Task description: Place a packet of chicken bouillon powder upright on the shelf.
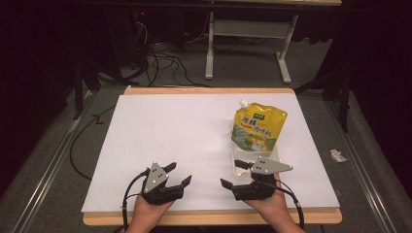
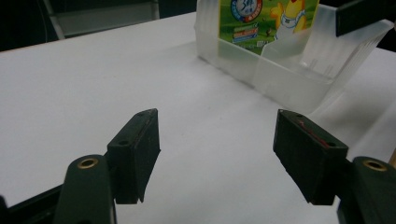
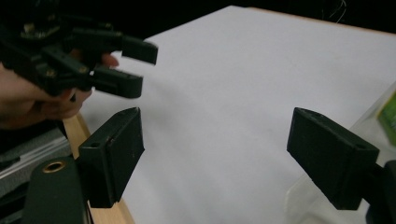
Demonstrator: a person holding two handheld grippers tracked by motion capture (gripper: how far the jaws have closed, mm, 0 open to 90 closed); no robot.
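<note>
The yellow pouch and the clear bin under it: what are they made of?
Yellow pouch: seemingly flexible plastic film, glossy, with printed graphics and a white spout. Clear bin: seemingly rigid translucent plastic, slightly frosted, since the pouch print shows through its walls.

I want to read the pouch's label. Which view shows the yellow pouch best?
The high view: the whole yellow pouch stands unobstructed there. The left gripper view cuts it to its lower print; the right gripper view catches an edge.
</note>
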